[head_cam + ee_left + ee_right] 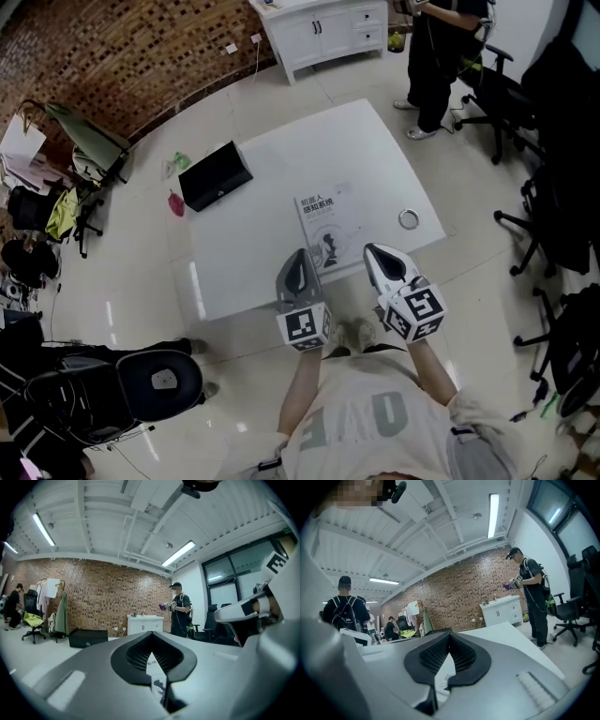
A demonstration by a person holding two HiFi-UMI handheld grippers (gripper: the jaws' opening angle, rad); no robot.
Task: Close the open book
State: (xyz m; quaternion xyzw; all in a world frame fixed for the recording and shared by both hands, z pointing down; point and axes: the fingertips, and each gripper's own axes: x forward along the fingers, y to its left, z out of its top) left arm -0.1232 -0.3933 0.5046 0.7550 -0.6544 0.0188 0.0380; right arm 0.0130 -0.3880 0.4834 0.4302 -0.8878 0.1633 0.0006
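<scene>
Nearest, just short of the table's [281,150] near edge: two grippers, side by side, both pointing across the table. Left gripper [301,253] with jaws pressed together, nothing between them. Right gripper [371,248] likewise closed and empty. Probably held low and shut like this as a resting pose, with no grip needed just now. Next, on the table close to that near edge and a little right of its middle: one book [330,214], flat, front cover up with title and a dark figure showing, no spread pages in sight. Looks closed, so already lying as the task asks; no telling from here how it came to be so. Left gripper's tip at the book's near left corner; touching or just above, hard to say. Right gripper's tip just beside the book's near right corner, apart from it. Further in, by the table's right edge: one small ring [409,219]. Toward the table's far left: one black case [216,175], lying flat, well apart from the book. Beyond the table's far side: one white cabinet [323,28] and one standing person [441,56].
</scene>
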